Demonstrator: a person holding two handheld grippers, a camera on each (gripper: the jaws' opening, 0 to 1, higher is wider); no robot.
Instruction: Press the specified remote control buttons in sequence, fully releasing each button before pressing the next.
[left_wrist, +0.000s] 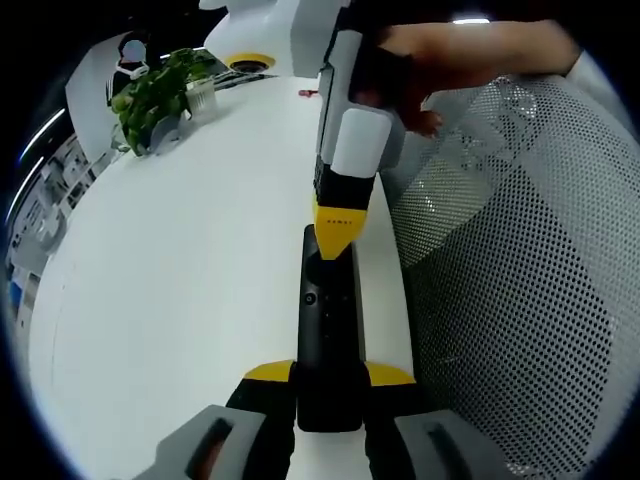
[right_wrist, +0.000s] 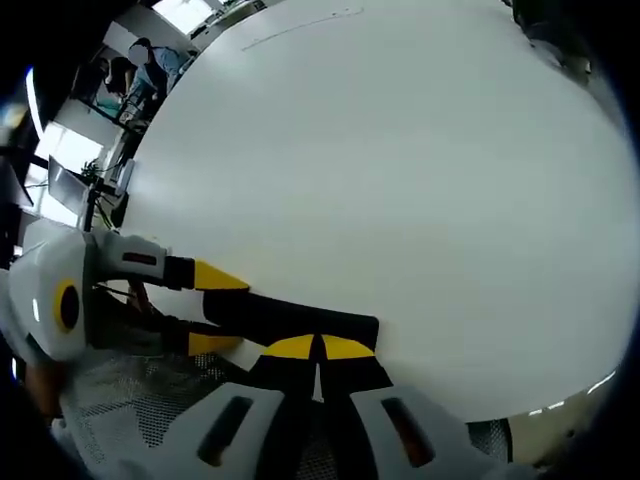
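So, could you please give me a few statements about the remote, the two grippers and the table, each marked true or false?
1. The left gripper holds the near end of the black remote. True.
2. The right gripper hangs well above the remote, clear of it. False: its shut yellow tips meet the remote's top face.
3. The remote lies on a white table. True.
4. The plant stands beside the remote. False: it stands at the table's far end.
5. A mesh chair back stands at the table's edge. True.
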